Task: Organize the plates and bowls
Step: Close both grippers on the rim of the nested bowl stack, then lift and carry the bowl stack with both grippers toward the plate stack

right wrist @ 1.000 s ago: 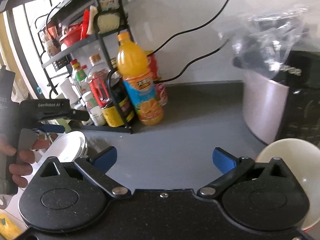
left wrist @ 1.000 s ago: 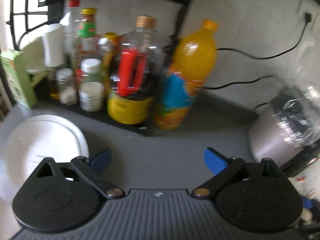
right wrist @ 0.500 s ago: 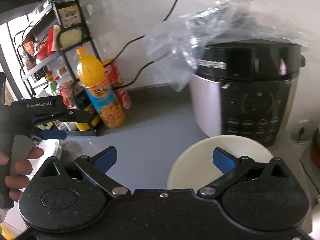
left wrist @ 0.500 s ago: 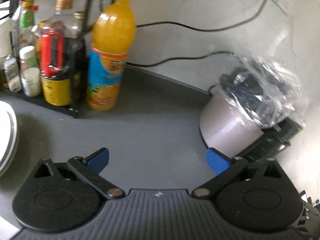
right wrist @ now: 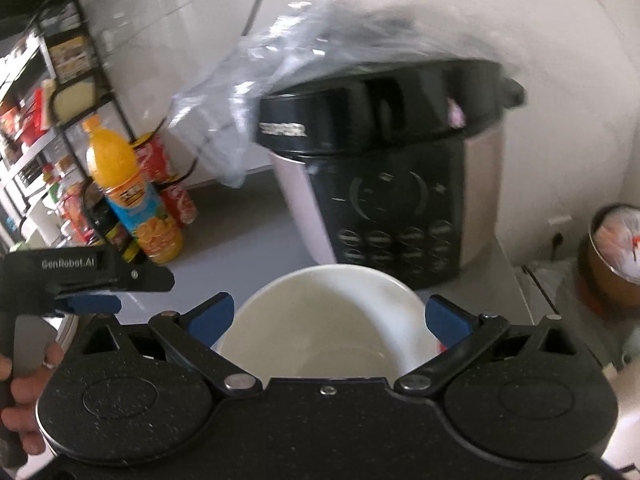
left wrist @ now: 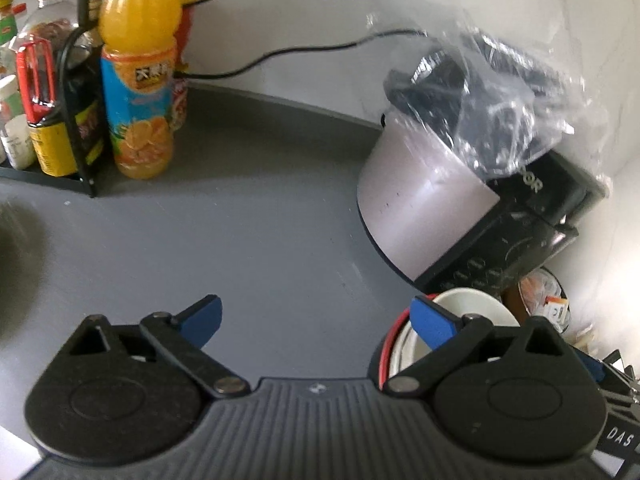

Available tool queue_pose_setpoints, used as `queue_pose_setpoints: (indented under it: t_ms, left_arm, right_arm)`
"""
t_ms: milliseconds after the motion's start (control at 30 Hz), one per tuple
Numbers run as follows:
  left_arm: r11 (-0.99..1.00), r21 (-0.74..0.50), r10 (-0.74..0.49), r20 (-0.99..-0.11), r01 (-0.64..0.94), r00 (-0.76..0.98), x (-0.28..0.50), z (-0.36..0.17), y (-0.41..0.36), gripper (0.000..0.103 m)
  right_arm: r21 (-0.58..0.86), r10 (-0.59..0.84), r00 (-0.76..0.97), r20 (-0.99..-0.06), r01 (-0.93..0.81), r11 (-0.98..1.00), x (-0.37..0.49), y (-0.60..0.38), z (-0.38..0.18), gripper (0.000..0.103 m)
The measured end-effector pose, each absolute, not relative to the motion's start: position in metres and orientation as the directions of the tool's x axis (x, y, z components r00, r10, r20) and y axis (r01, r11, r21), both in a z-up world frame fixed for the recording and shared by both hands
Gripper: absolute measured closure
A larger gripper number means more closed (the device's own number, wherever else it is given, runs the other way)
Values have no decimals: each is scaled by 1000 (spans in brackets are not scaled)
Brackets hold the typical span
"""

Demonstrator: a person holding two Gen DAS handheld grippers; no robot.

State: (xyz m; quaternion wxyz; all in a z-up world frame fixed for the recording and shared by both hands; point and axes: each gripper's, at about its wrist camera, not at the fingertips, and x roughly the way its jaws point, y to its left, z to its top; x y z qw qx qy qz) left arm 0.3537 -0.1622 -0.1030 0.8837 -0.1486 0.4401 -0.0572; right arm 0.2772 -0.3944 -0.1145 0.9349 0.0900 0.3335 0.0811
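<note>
From the left wrist, your left gripper [left wrist: 316, 316] hangs with its blue tips wide apart over bare counter [left wrist: 248, 248], holding nothing; the white bowl [left wrist: 472, 306] sits to the right, in front of the cooker [left wrist: 460, 208].

From the right wrist, your right gripper [right wrist: 327, 312] is spread, straddling that bowl [right wrist: 324, 320] without gripping. Judging by this, nothing is gathered yet; the pick-up remains.
</note>
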Motion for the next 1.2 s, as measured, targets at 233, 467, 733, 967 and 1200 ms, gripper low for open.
queue_pose_setpoints:
  t_ms: [233, 467, 733, 967, 1200]
  left_arm:
    - [956, -294, -233, -774, -9, 589, 353, -113, -188, 3]
    - [945, -328, -278, -798, 1, 536, 356, -128, -205, 19]
    - [940, -339, -293, -853, -31, 432, 370, -153, -210, 45]
    - [917, -396, -360, -865, -37, 349, 371, -172, -214, 57]
    - [870, -490, -450, -833, -51, 321, 374, -187, -209, 72]
  right_arm:
    - [241, 197, 745, -637, -50, 969, 285, -417, -128, 0]
    - [271, 210, 706, -677, -26, 962, 296, -430, -143, 1]
    - [321, 202, 647, -735, 70, 945, 301, -444, -167, 28]
    - [361, 238, 556, -797, 122, 925, 308, -447, -181, 67]
    - [327, 213, 536, -817, 125, 937, 308, -442, -185, 75]
